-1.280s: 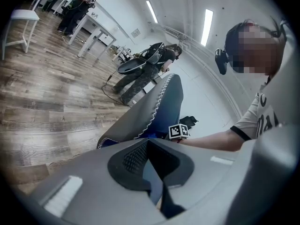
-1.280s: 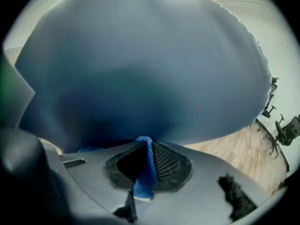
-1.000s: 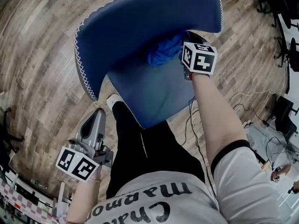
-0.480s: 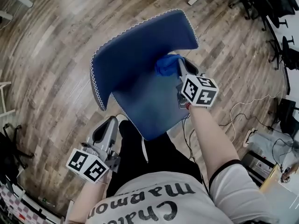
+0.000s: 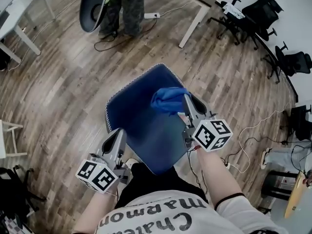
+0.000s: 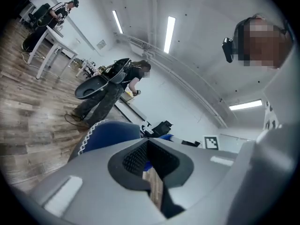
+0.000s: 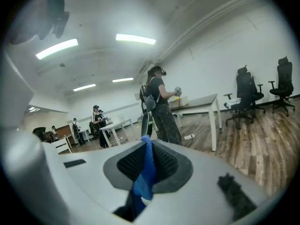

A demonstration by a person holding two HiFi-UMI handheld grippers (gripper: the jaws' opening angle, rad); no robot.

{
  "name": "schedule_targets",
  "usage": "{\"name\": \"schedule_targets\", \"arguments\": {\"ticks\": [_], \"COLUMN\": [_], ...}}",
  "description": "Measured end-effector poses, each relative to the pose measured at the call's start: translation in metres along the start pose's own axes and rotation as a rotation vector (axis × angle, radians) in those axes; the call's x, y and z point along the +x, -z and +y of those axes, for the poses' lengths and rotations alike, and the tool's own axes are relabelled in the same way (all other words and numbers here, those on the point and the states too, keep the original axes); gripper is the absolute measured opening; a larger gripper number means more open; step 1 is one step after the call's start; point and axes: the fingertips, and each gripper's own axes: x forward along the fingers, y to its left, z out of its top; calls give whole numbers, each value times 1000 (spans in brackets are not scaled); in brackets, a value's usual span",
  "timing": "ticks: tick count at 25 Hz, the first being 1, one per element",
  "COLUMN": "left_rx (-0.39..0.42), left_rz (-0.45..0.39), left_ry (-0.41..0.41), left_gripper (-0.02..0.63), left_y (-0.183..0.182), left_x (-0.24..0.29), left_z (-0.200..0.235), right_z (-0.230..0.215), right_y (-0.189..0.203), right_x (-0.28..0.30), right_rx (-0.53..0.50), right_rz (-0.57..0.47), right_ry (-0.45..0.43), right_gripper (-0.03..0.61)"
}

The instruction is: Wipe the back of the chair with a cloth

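In the head view a blue chair (image 5: 139, 118) with white stitched edging stands on the wood floor just in front of the person. My right gripper (image 5: 185, 99) is shut on a bunched blue cloth (image 5: 168, 100), which hangs over the chair's right side. In the right gripper view the cloth (image 7: 146, 175) is pinched between the black pads (image 7: 165, 162) and trails down. My left gripper (image 5: 119, 132) is at the chair's near left edge, shut, with nothing between its pads. The left gripper view shows the chair's stitched rim (image 6: 107, 131) past the jaws.
A person (image 5: 127, 6) stands at the far side holding a dark chair shell (image 5: 92, 6). Beside them is a white table leg (image 5: 194, 21). Black office chairs (image 5: 256, 11) line the right wall. Cables (image 5: 246, 130) lie on the floor at right. A white table (image 5: 19, 11) is at far left.
The head view has pulled back and up, so the chair looks smaller. My right gripper has come away from the chair back with the cloth still pinched. The left gripper has moved up beside the chair.
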Motion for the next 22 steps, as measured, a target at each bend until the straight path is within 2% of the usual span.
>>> {"name": "schedule_targets", "arguments": {"ticks": [3,6,10,13,17,22], "left_rx": [-4,-14,0,60,113,121], "left_rz": [-54,-78,-146,-169,-225,-227], "left_ry": [28,106,186,211,164,157], "left_gripper": [5,5,5,5,5,5], "left_y": [-21,-35,-46,-45,-41,-2], "left_x": [24,48,59,56,43,35], "left_z": [-23,-63,-125,-169,-206,-256], "right_z": [37,61,69,63,62,60], "right_y": [-46,-84,-114,-134,-137,-117], "right_x": [-34,-66,-110,-143,-181,-223], "right_rx": [-45,-63,-83,-92,-103,-70], "right_rz": [-78,-132,-163,-198,-205,-152], "right_ry": [-82,-163,-257,-322,-431,-526], "right_gripper": [41,41,41,41,41,41]}}
